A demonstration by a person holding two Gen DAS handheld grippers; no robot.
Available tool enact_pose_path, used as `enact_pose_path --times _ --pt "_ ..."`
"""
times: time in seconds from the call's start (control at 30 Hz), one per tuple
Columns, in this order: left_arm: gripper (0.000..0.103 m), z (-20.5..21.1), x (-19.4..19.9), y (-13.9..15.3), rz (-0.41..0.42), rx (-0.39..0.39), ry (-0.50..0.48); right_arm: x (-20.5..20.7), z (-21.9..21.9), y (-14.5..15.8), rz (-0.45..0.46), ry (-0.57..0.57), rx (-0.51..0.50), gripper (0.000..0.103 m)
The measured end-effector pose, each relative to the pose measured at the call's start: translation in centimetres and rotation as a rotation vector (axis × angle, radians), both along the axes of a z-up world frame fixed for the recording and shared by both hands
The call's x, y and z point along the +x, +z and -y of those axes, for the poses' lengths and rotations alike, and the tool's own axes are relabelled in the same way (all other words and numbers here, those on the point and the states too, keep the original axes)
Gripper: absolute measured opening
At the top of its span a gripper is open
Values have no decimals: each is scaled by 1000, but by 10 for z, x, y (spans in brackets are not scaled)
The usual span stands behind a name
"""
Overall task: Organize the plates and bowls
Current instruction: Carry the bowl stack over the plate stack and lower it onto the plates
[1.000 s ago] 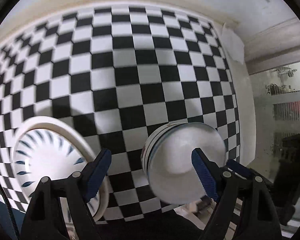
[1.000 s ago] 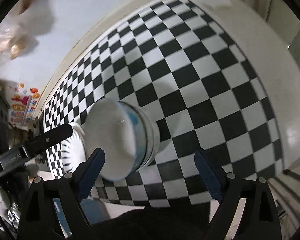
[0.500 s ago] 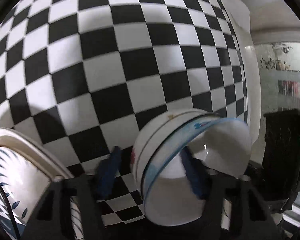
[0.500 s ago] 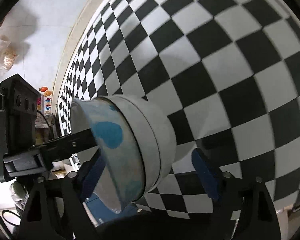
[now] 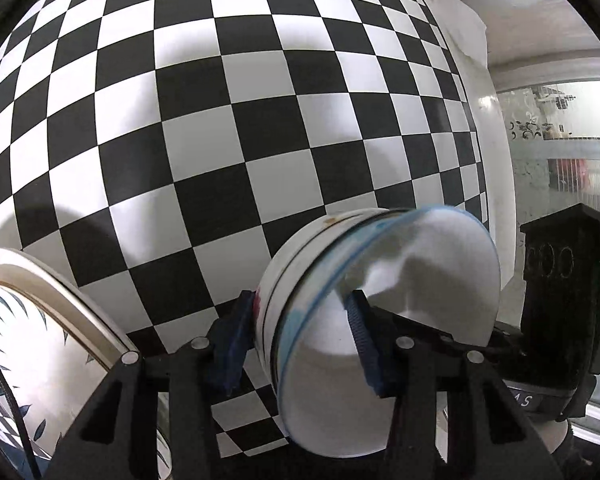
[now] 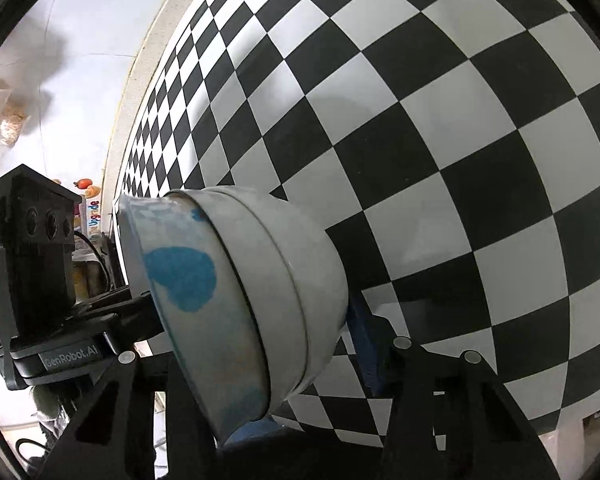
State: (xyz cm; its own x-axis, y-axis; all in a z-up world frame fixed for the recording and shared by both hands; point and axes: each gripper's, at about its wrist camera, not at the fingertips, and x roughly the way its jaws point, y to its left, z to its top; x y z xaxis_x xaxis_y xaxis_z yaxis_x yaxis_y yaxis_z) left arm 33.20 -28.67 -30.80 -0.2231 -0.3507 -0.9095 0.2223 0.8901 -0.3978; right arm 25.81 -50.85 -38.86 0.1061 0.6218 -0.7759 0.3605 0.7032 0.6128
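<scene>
My left hand-held gripper (image 5: 298,334) is matte black, its two angular linkage arms studded with round silver pivot screws, each finger faced with a ribbed blue pad (image 5: 362,338). A thin black cable runs down the lower left edge of its view. My right hand-held gripper (image 6: 260,344) has the same black frame, silver screws and blue pads (image 6: 366,350). Seen from the right wrist, the left unit's boxy black housing shows three round recesses and pale "GenRobot.AI" lettering
</scene>
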Motion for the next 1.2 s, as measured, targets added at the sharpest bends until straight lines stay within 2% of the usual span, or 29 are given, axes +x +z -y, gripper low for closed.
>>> enact_pose_path --times 0.3,0.57,0.97,1.2 --pt "44 -7 -3 14 38 -14 19 14 -32 19 40 7 -33 50" --pt "44 -27 -3 40 71 -23 47 37 -61 41 86 28 -49 49" --pt "44 -97 -13 75 125 -1 170 59 -132 74 152 133 -28 49" --pt "44 -147 -24 82 144 21 265 61 -181 87 183 229 -11 49"
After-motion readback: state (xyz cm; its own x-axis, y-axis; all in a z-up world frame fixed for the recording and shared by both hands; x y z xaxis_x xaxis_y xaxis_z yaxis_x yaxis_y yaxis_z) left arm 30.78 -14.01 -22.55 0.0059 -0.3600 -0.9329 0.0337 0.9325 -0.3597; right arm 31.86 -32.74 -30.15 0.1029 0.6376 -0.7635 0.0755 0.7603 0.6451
